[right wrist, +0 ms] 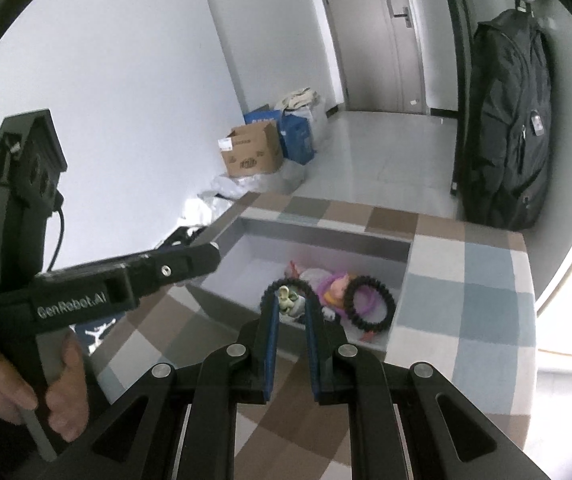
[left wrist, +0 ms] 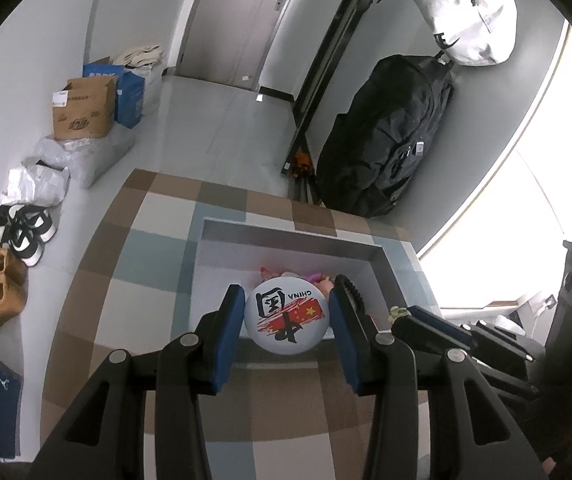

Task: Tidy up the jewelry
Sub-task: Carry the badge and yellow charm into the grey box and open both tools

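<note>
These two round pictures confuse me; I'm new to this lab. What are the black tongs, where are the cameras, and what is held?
A person holds two hand-held grippers; a fisheye camera on each looks along its fingers. In the left one's view, the left gripper clamps a round badge. In the right one's view, the right gripper pinches a small greenish charm on a black beaded bracelet, above a grey tray on a checked cloth. Another beaded bracelet and pink trinkets lie inside.

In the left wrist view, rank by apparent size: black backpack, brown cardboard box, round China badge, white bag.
1. black backpack
2. white bag
3. round China badge and brown cardboard box: alike; the badge is nearer the camera, so unranked.
</note>
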Demonstrator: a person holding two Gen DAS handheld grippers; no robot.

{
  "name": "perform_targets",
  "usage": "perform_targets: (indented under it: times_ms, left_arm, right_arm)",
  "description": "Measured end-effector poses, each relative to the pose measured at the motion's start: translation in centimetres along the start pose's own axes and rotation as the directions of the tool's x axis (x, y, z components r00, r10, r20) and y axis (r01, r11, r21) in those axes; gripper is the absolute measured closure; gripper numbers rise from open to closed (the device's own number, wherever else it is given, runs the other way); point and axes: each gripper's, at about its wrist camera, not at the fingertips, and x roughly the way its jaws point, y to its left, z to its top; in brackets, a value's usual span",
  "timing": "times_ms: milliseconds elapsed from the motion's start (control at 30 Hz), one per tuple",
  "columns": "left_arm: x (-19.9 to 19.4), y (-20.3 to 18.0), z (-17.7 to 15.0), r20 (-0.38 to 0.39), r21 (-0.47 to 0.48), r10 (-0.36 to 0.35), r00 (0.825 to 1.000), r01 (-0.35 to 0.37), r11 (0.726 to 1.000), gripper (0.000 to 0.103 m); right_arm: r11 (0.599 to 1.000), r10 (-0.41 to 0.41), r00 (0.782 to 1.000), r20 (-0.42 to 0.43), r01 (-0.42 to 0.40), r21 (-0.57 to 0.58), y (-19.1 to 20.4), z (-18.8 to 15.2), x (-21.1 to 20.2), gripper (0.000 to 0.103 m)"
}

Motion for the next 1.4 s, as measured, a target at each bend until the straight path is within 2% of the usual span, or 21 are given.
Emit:
perform_targets:
  times_ms: [500,1033,1400]
  left_arm:
    - [2.4,-0.7,2.1,-0.003,0.004,-0.015,1.000,0.015,1.000,0.065]
    - [4.9,-0.1,2.8,-0.074,-0.011,-0.019,0.997,0.018,1.000,0.065]
    - [5.3,0.0,3.0,-0.082,-0.042,-0.043,0.996,0.039,0.998,0.065]
  right_arm:
    - [0.998,0.044,0.999,0.002,-0.044,0.050,-3.0,2.3,2.3,0.091]
    - [0.991,0.074,0.997,-0.027,-0.070,0.115,-5.0,2.8,4.0,0.091]
    - [0.985,0.098,0.995,-0.018,-0.095,0.147,-5.6,2.9,3.8,0.088]
